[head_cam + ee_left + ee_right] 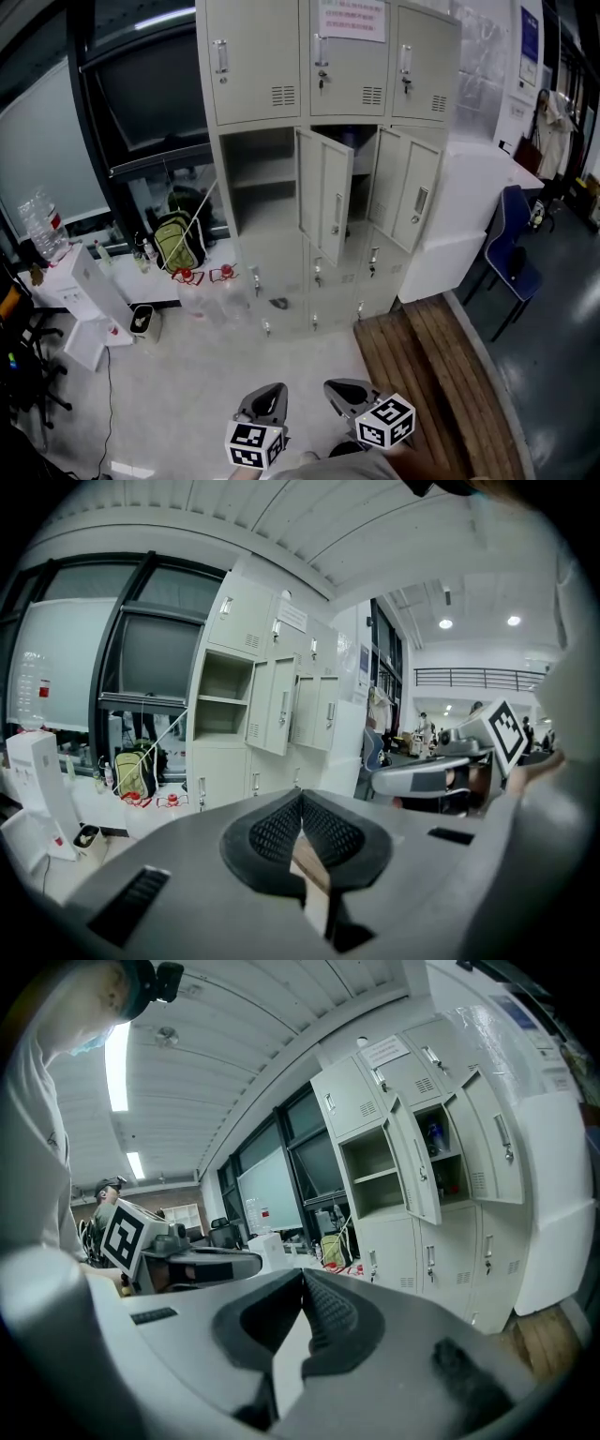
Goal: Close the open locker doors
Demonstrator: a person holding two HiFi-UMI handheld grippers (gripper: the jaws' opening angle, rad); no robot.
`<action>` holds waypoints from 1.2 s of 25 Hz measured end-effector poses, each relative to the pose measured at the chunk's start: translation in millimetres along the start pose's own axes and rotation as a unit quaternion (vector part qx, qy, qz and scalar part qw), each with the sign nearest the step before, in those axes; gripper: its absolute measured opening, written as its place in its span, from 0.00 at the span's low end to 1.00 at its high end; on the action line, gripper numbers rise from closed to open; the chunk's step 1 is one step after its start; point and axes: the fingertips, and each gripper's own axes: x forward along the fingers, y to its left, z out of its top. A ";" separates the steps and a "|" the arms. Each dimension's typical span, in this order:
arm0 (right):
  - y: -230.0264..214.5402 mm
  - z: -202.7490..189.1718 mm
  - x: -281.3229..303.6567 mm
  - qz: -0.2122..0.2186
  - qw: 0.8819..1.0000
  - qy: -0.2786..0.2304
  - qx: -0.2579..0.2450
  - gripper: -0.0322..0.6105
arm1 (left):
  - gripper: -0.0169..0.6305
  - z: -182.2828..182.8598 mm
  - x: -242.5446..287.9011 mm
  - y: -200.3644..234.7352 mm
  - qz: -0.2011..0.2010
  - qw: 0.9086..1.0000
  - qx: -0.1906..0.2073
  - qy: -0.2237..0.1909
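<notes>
L tongs (265, 400) and R tongs (345, 392), both pressed together w/ nothing held, sit well short of the lockers (253, 84), whose centre door (326, 192) and right door (405, 197) hang open straight ahead, long axis vertical, R tongs likely nearer.

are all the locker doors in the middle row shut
No, the middle door and the right door of that row stand swung outward.
</notes>
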 end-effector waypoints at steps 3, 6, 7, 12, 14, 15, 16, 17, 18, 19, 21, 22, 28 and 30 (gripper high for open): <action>-0.5 -1.9 2.2 -0.007 1.000 0.001 0.005 0.09 | 0.05 -4.1 -2.2 5.7 -0.001 1.000 -0.003 0.003; -1.6 -2.6 6.7 -0.008 1.000 -0.001 0.009 0.09 | 0.05 -4.8 0.0 8.3 -0.004 1.000 -0.004 0.001; -2.2 -2.1 8.1 -0.007 1.000 -0.002 0.009 0.09 | 0.05 -3.9 1.5 8.8 -0.005 1.000 -0.004 0.000; -10.2 2.2 14.2 -0.006 1.000 -0.006 0.010 0.09 | 0.05 1.1 11.5 10.8 -0.006 1.000 -0.003 -0.004; -16.5 3.9 19.0 -0.005 1.000 -0.007 0.011 0.09 | 0.05 2.7 17.8 13.7 -0.005 1.000 -0.005 -0.004; -20.2 5.1 21.5 -0.004 1.000 -0.008 0.012 0.09 | 0.05 3.7 21.8 15.1 -0.005 1.000 -0.006 -0.004; -24.0 6.4 24.1 -0.003 1.000 -0.008 0.013 0.09 | 0.05 5.0 26.2 16.2 -0.004 1.000 -0.006 -0.004; -28.0 7.6 26.7 -0.002 1.000 -0.009 0.015 0.09 | 0.05 6.5 30.9 17.3 -0.004 1.000 -0.006 -0.003; -32.2 8.9 29.7 -0.002 1.000 -0.009 0.016 0.09 | 0.05 8.2 35.7 18.5 -0.004 1.000 -0.006 -0.003; -36.8 10.4 33.1 -0.001 1.000 -0.009 0.017 0.09 | 0.05 10.2 40.8 19.9 -0.004 1.000 -0.005 -0.003; -48.2 14.6 41.1 0.001 1.000 -0.010 0.018 0.09 | 0.05 15.3 53.0 23.8 -0.004 1.000 -0.002 -0.003; -54.8 16.8 45.7 0.002 1.000 -0.011 0.018 0.09 | 0.05 17.7 60.1 26.6 -0.002 1.000 -0.001 -0.004; -96.5 31.8 71.7 0.008 1.000 -0.013 0.018 0.09 | 0.05 29.8 105.8 41.3 0.001 1.000 -0.006 -0.004; -112.5 39.8 78.5 0.007 1.000 -0.017 0.018 0.09 | 0.05 36.6 122.3 43.9 0.000 1.000 -0.004 -0.007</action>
